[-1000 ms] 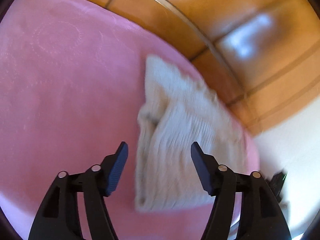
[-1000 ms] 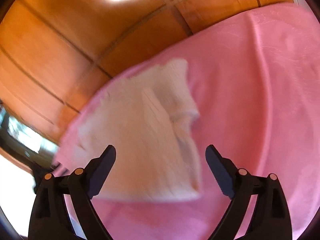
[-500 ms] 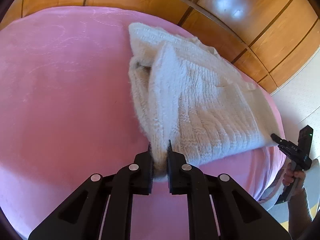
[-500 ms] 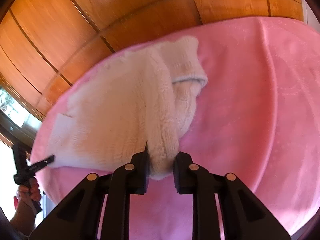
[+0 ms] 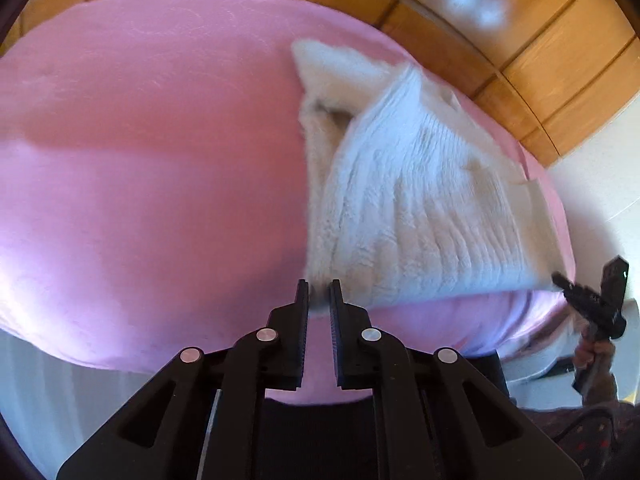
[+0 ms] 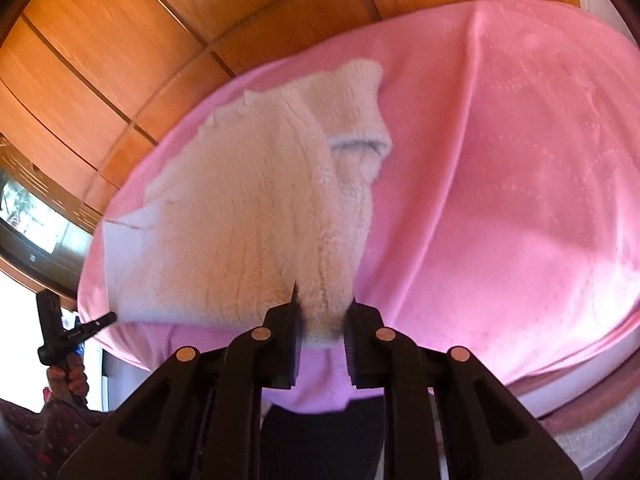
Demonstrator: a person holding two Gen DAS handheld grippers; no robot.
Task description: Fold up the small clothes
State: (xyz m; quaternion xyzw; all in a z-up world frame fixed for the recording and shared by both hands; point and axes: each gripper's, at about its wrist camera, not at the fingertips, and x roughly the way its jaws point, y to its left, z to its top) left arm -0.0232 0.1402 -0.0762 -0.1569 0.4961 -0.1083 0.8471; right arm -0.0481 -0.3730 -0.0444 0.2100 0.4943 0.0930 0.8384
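Observation:
A cream knitted sweater (image 5: 404, 200) lies on a pink bedspread (image 5: 152, 184), its near edge lifted. My left gripper (image 5: 319, 294) is shut on the sweater's near left corner. My right gripper (image 6: 322, 312) is shut on the near right corner of the sweater (image 6: 248, 224), with thick knit bunched between its fingers. The right gripper (image 5: 588, 304) also shows at the right edge of the left wrist view, and the left gripper (image 6: 80, 330) at the left edge of the right wrist view. A folded sleeve (image 6: 360, 128) lies on top at the far end.
A wooden panelled wall (image 6: 120, 40) runs behind the bed. The pink bedspread (image 6: 520, 184) stretches wide beside the sweater. A dark screen or window (image 6: 32, 216) shows at the left. The bed's near edge drops off just under both grippers.
Both grippers were open above the sweater a second ago, then closed on its near corners. Since then they have drawn back toward the bed's near edge, lifting the hem.

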